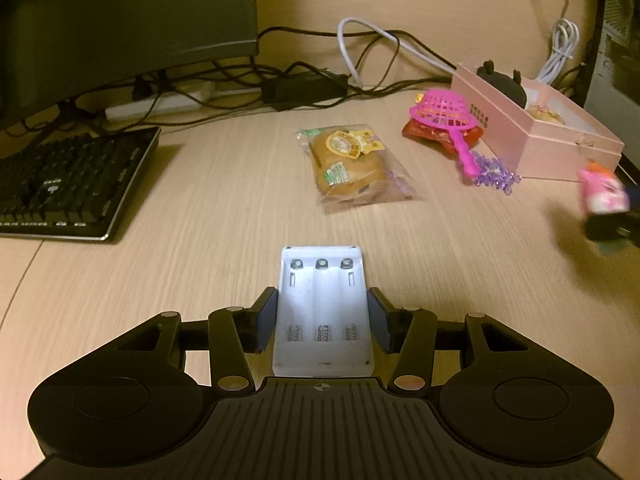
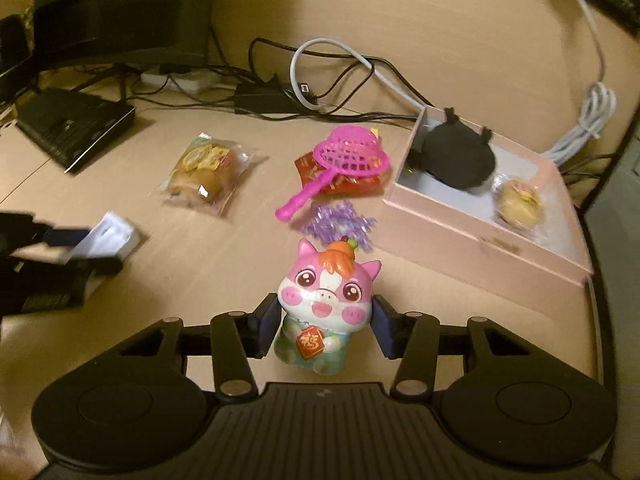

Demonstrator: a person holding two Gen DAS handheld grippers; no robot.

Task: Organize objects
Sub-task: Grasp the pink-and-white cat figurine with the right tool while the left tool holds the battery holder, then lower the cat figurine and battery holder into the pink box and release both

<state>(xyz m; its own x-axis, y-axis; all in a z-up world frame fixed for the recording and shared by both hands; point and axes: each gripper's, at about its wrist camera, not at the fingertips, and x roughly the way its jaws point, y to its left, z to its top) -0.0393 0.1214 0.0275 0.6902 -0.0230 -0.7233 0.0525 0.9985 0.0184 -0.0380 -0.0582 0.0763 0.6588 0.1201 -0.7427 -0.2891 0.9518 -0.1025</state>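
My left gripper (image 1: 322, 314) is shut on a white battery holder (image 1: 322, 308), held above the wooden desk (image 1: 200, 240); it also shows blurred in the right wrist view (image 2: 108, 240). My right gripper (image 2: 325, 322) is shut on a pink pig figurine (image 2: 326, 304), which shows blurred at the right in the left wrist view (image 1: 602, 192). A pink open box (image 2: 480, 236) sits to the right, holding a black plush (image 2: 456, 156) and a wrapped pastry (image 2: 518, 202). The box also shows in the left wrist view (image 1: 560, 140).
On the desk lie a bagged bun (image 1: 348, 164), a pink toy net (image 2: 344, 160) over a red packet (image 2: 344, 184), and purple beads (image 2: 336, 224). A keyboard (image 1: 68, 184), a monitor (image 1: 120, 20) and tangled cables (image 1: 304, 80) stand at the back and left.
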